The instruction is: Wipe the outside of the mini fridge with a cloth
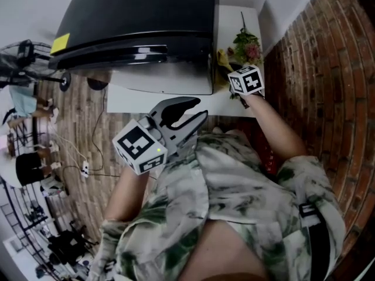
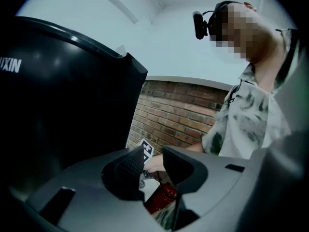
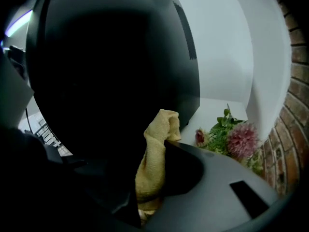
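Note:
The black mini fridge stands on a white table. My right gripper is at the fridge's right side, shut on a yellow cloth. In the right gripper view the cloth hangs pinched between the jaws of the gripper, against the dark fridge wall. My left gripper hovers below the table's front edge, near my chest. It is open and holds nothing. In the left gripper view its jaws stand apart, with the fridge at the left.
A bunch of flowers lies on the table to the right of the fridge, close to the right gripper. A brick wall closes the right side. Cables and a power strip lie on the floor at the left. A fan stands beyond them.

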Tool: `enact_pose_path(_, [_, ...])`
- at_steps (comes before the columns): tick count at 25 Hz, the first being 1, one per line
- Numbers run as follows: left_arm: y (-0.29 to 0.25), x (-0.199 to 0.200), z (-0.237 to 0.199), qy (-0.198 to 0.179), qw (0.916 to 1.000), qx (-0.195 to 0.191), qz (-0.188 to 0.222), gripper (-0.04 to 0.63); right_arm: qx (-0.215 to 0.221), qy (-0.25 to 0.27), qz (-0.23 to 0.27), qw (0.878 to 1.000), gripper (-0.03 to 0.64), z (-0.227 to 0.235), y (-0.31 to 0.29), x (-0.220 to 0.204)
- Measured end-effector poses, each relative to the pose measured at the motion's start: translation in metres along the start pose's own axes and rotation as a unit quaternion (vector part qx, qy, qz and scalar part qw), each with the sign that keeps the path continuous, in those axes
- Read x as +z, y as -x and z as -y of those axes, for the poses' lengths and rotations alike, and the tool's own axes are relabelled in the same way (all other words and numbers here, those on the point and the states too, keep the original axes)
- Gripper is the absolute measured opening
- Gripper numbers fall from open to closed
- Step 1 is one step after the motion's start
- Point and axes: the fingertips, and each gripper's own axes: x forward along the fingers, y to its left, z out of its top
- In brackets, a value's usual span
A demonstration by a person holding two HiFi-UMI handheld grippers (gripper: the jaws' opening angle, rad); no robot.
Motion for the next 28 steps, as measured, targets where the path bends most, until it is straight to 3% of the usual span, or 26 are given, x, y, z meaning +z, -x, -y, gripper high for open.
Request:
enact_pose_path(8, [0.051,-0.005,-0.01,-0.008,0.9993,-0.034,0.015,0.112,-0.071,0.021,0.111,0.991,0.095,-0.016,0.11,0.082])
enact_pose_path(14, [0.125,-0.012,-0.025,-0.014,0.9984,-0.042,0.035,0.112,-0.136,0.014,0.172,0.976,0.095,-0.076,0.199,0.116])
enact_pose_path(18, [0.176,-0.03,-0.032,-0.014,0.9986,-0.038,0.034,0.112,-0.158,0.017,0.206,0.966,0.097,-0.149,0.248,0.124])
enact_pose_path(23, [0.246,-0.06,-0.045,-0.002,0.9993,-0.012,0.034,0.112,-0.11,0.08,0.263,0.955,0.097,-0.286,0.238,0.165])
enact_pose_path(28, [0.317,-0.08,-0.067,0.009,0.997,0.055,0.054,0.112,-0.01,0.141,0.244,0.959,0.097,-0.389,0.144,0.194])
